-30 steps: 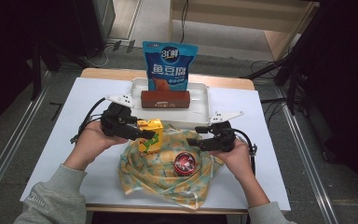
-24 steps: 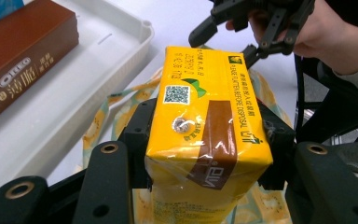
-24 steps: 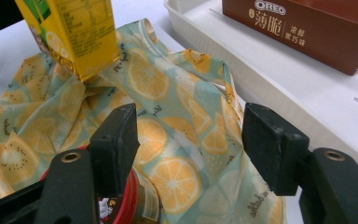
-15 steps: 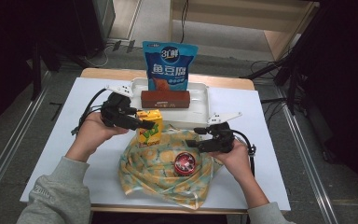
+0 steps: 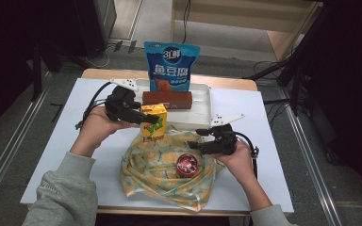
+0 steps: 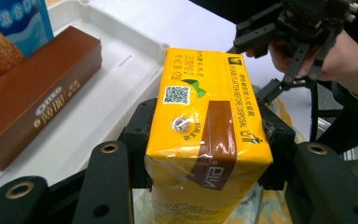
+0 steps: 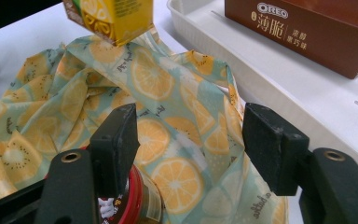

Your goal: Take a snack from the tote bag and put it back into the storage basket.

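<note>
While the fruit-print cloth sprawls on the table, I clamp the yellow carton in my left gripper above its far edge, beside the tray; my right gripper gapes empty over the cloth.

**Gloss, cloth and matt plastic**

The yellow juice carton is glossy coated paperboard. Just below it, the citrus-print cloth looks soft and creased. Behind it, the white tray is smooth plastic; its brown biscuit box satin card. Both grippers' jaws look matt black.
</note>
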Available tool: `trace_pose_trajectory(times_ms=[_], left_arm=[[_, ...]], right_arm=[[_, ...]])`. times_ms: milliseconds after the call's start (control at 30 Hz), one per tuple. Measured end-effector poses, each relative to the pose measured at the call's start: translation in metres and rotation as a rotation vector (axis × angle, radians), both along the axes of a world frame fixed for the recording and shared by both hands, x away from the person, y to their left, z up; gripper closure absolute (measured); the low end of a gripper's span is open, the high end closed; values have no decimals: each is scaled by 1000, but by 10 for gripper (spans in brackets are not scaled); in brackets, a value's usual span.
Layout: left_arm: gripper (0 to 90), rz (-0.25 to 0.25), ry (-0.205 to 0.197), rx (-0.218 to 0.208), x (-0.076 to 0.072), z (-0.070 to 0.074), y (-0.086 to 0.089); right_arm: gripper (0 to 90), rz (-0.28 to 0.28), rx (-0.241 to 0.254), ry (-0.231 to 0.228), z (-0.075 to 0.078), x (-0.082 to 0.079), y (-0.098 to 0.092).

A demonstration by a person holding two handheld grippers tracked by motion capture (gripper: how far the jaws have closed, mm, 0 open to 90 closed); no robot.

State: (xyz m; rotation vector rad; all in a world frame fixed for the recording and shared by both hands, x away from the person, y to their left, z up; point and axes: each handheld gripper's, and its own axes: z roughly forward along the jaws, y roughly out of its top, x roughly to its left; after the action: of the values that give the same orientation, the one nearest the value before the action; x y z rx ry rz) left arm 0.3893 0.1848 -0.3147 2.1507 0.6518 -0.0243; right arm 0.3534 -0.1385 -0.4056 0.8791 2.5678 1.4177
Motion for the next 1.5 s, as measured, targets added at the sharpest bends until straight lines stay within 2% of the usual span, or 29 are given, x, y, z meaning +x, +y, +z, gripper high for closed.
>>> trace_pose_trajectory(times_ms=[367, 433, 633, 800, 933, 1100, 1200, 1233, 1500], left_arm=[[510, 37, -21, -9, 19, -6, 9], [510, 62, -34, -3, 23, -7, 13], [511, 88, -57, 14, 33, -11, 19], [511, 120, -53, 10, 45, -17, 23], [512, 115, -45, 2, 49, -19, 24], [512, 145, -58, 7, 59, -25, 26], [513, 155, -52, 13, 64, -28, 28], [513, 157, -35, 13, 69, -32, 28], [513, 203, -56, 26, 82, -46, 36]], right_arm=[[374, 0, 4, -1, 2, -5, 0], [374, -7, 4, -2, 2, -7, -2], [374, -19, 4, 1, 1, -11, -5], [374, -29, 4, 2, 0, -13, -8], [374, -33, 5, 0, 0, -15, -11], [374, -38, 6, -1, -1, -18, -12], [374, -42, 4, 7, 0, -20, -13], [374, -40, 6, 2, 0, -20, -13], [374, -35, -2, 1, -1, -20, -11]])
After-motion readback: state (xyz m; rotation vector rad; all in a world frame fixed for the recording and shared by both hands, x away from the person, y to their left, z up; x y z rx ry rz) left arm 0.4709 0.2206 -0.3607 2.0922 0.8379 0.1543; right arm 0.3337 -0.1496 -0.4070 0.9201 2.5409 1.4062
